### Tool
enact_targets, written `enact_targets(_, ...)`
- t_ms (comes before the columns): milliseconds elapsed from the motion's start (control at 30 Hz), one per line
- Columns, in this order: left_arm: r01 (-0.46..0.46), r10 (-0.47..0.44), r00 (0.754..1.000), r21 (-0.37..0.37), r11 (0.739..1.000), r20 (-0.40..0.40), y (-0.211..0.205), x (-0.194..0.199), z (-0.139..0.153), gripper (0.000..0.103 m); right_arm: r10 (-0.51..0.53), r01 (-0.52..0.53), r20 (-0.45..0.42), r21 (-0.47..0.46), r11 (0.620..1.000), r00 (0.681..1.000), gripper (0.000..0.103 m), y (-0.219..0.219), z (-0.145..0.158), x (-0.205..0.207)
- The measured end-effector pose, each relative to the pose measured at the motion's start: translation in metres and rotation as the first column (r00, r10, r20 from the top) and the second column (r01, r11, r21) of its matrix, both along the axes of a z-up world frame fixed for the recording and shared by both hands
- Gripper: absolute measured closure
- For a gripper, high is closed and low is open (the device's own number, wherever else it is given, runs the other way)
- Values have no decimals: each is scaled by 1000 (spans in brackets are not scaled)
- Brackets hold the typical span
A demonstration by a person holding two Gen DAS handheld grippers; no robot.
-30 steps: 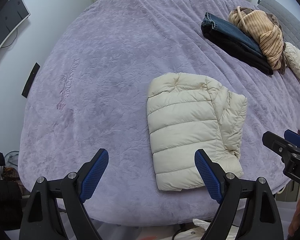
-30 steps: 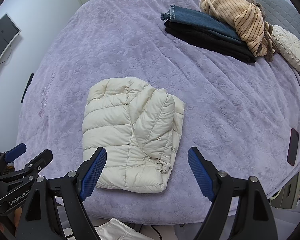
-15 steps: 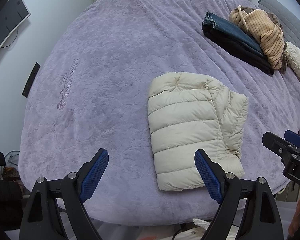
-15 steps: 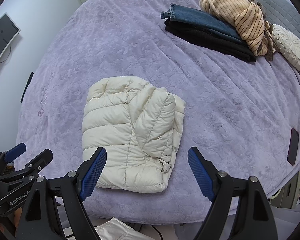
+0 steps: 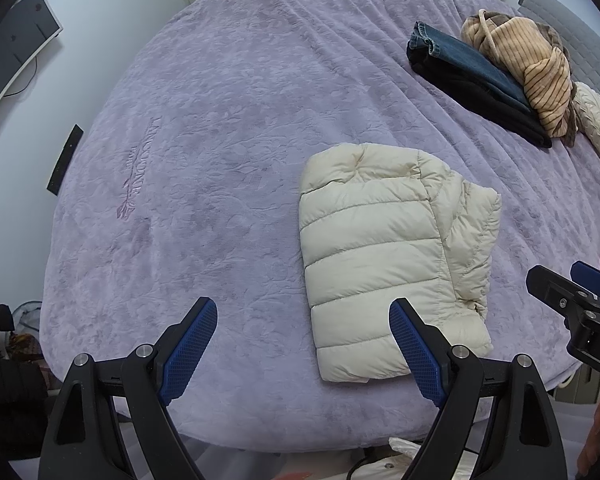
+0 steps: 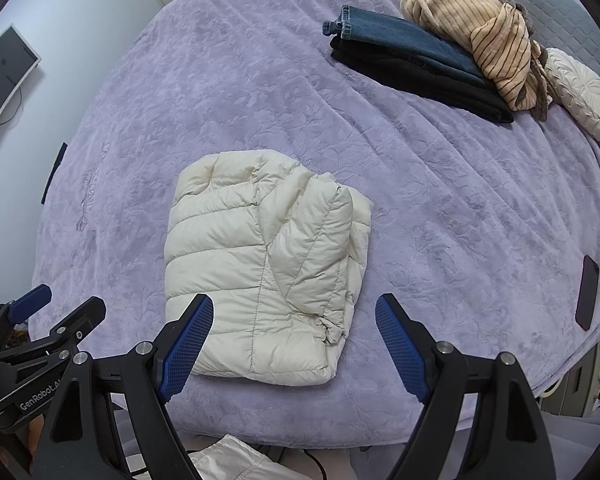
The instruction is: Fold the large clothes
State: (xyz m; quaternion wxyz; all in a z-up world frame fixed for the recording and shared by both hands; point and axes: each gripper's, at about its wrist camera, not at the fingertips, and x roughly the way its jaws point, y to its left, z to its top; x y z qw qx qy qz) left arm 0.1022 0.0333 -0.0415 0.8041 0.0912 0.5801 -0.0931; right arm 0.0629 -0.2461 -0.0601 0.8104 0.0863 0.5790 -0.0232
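Both tongs, left (image 5: 302, 334) and right (image 6: 294, 330), hang spread and empty above the bed (image 6: 440, 208), probably because the puffy cream jacket (image 6: 266, 276) looks folded.

Cream puffer jacket (image 5: 384, 256), stitched in horizontal quilted bands, lies on a lilac bedspread (image 5: 228, 128) embossed with a floral pattern. At upper right of the frame: dark-blue jeans (image 5: 468, 60) over a black garment (image 5: 480, 100), then a tan top with brown stripes (image 5: 536, 68), and a cream cushion (image 5: 596, 124).
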Motion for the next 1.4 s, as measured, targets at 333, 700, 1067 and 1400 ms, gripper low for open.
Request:
enact_targets(333, -5, 5, 1000, 3, 1000, 0, 1, 2, 0, 14, 4, -4, -2, 0, 1000, 1000, 18, 1, 0, -1)
enact_targets(700, -7, 7, 1000, 5, 1000, -1, 2, 2, -1, 14, 4, -4, -4, -2, 1000, 1000, 18, 2, -1, -4)
enact_targets(1067, -7, 7, 1000, 4, 1000, -1, 2, 1, -1, 14, 6, -6, -6, -2, 1000, 1000, 18, 3, -1, -4)
enact_targets(1400, -6, 6, 1000, 5, 1000, -5, 2, 1, -2, 14, 7, -7, -10, -1, 1000, 1000, 18, 3, -2, -4)
